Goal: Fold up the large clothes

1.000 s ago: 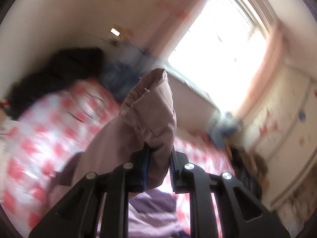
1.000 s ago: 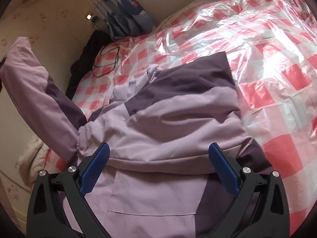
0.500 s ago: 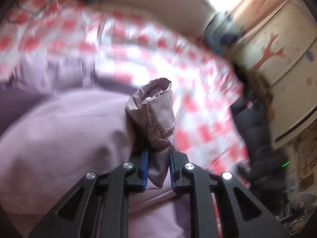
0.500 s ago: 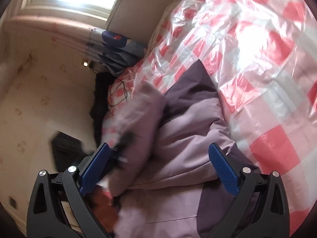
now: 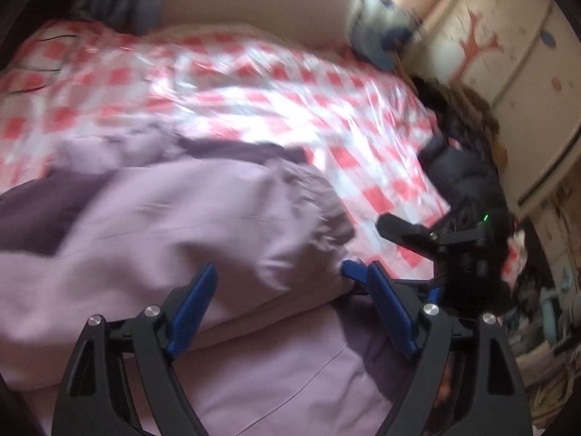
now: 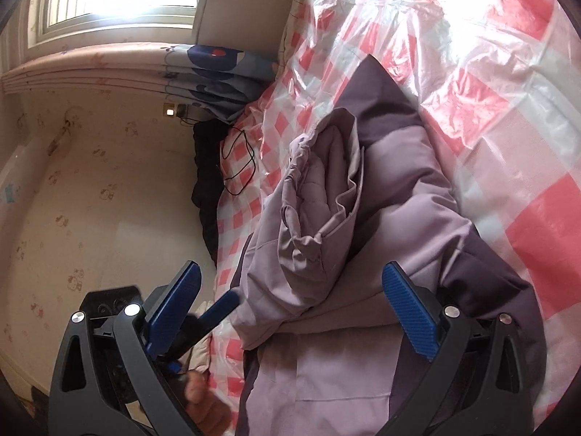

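Jacket (image 6: 381,218) lies on the checked bed (image 6: 490,72), its sleeve (image 5: 203,225) folded across the body, so the left gripper (image 5: 290,309) jaws are opening empty, while the right gripper (image 6: 294,312) hovers open.

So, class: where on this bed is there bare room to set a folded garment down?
Free: the checked sheet between the lilac jacket and the headboard, and beyond the jacket's dark shoulder. Crowded: the edge by the dark coat and the corner with the black cable.

Between our spread right gripper (image 6: 294,301) fingers lies the lilac jacket (image 6: 363,218), sleeve folded over it.
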The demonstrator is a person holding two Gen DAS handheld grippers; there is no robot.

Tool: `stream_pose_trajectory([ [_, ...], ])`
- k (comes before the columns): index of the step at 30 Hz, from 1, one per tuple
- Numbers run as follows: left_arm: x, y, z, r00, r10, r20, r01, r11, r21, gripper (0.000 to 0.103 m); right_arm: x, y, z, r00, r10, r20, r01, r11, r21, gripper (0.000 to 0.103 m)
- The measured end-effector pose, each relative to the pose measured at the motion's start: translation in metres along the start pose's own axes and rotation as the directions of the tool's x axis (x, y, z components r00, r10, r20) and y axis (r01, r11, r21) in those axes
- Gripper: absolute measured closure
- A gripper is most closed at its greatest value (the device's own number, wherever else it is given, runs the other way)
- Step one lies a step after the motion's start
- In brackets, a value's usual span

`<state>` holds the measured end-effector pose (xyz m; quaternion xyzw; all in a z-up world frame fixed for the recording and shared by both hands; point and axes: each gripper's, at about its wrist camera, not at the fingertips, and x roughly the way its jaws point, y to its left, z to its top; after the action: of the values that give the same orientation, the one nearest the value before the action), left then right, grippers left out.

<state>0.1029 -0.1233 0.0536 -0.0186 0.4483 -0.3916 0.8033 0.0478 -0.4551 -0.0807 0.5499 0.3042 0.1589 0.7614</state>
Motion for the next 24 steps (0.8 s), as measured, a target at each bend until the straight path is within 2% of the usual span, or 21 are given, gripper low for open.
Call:
stream_pose_trajectory([
  [2, -0.027, 0.021, -0.001, 0.998, 0.033, 0.056, -0.031, 0.999, -0.041, 0.018, 0.007, 0.006, 0.002, 0.999, -0.035, 0.003, 0.036, 0.998, -0.058, 0.006],
  [6, -0.083, 0.084, -0.006, 0.978, 0.145, 0.148, -0.120, 0.978, -0.170, 0.017, 0.028, 0.015, 0.011, 0.996, -0.085, -0.001, 0.084, 0.986, -0.141, 0.006],
  [7, -0.095, 0.101, -0.007, 0.971, 0.172, 0.163, -0.135, 0.967, -0.214, 0.017, 0.034, 0.017, 0.014, 0.995, -0.095, -0.004, 0.093, 0.982, -0.165, 0.012],
  [8, -0.104, 0.119, -0.009, 0.964, 0.200, 0.176, -0.151, 0.954, -0.258, 0.016, 0.042, 0.020, 0.016, 0.994, -0.105, -0.018, 0.099, 0.975, -0.200, 0.020],
  [9, -0.112, 0.134, -0.011, 0.957, 0.224, 0.182, -0.165, 0.942, -0.292, 0.013, 0.050, 0.020, 0.019, 0.991, -0.132, -0.022, 0.124, 0.967, -0.220, 0.043],
  [10, -0.116, 0.146, -0.012, 0.952, 0.245, 0.183, -0.179, 0.932, -0.316, 0.012, 0.056, 0.018, 0.022, 0.990, -0.137, -0.025, 0.128, 0.967, -0.222, 0.074],
  [11, -0.118, 0.156, -0.013, 0.948, 0.263, 0.178, -0.194, 0.923, -0.334, 0.012, 0.059, 0.017, 0.025, 0.990, -0.142, -0.025, 0.133, 0.967, -0.218, 0.080],
  [13, -0.118, 0.178, -0.014, 0.941, 0.295, 0.164, -0.219, 0.904, -0.368, 0.012, 0.054, 0.025, 0.026, 0.991, -0.131, 0.008, 0.129, 0.960, -0.249, 0.083],
  [16, -0.124, 0.188, -0.014, 0.932, 0.287, 0.222, -0.189, 0.906, -0.378, 0.012, 0.030, 0.059, 0.022, 0.993, -0.078, 0.094, 0.107, 0.925, -0.365, 0.084],
  [18, -0.122, 0.194, -0.014, 0.927, 0.269, 0.260, -0.153, 0.908, -0.391, 0.012, 0.018, 0.075, 0.020, 0.987, -0.069, 0.144, 0.123, 0.901, -0.416, 0.084],
  [20, -0.107, 0.201, -0.017, 0.934, 0.266, 0.239, -0.152, 0.900, -0.408, 0.012, 0.020, 0.063, 0.024, 0.983, -0.113, 0.142, 0.161, 0.902, -0.400, 0.084],
  [22, -0.071, 0.213, -0.023, 0.953, 0.270, 0.138, -0.194, 0.893, -0.406, 0.012, 0.029, 0.028, 0.027, 0.970, -0.213, 0.121, 0.242, 0.912, -0.330, 0.084],
  [23, -0.056, 0.217, -0.028, 0.955, 0.279, 0.102, -0.219, 0.892, -0.395, 0.012, 0.038, 0.001, 0.028, 0.964, -0.256, 0.070, 0.265, 0.926, -0.268, 0.084],
  [24, -0.047, 0.218, -0.032, 0.953, 0.292, 0.086, -0.240, 0.896, -0.374, 0.012, 0.044, -0.010, 0.029, 0.966, -0.257, 0.036, 0.258, 0.938, -0.230, 0.084],
])
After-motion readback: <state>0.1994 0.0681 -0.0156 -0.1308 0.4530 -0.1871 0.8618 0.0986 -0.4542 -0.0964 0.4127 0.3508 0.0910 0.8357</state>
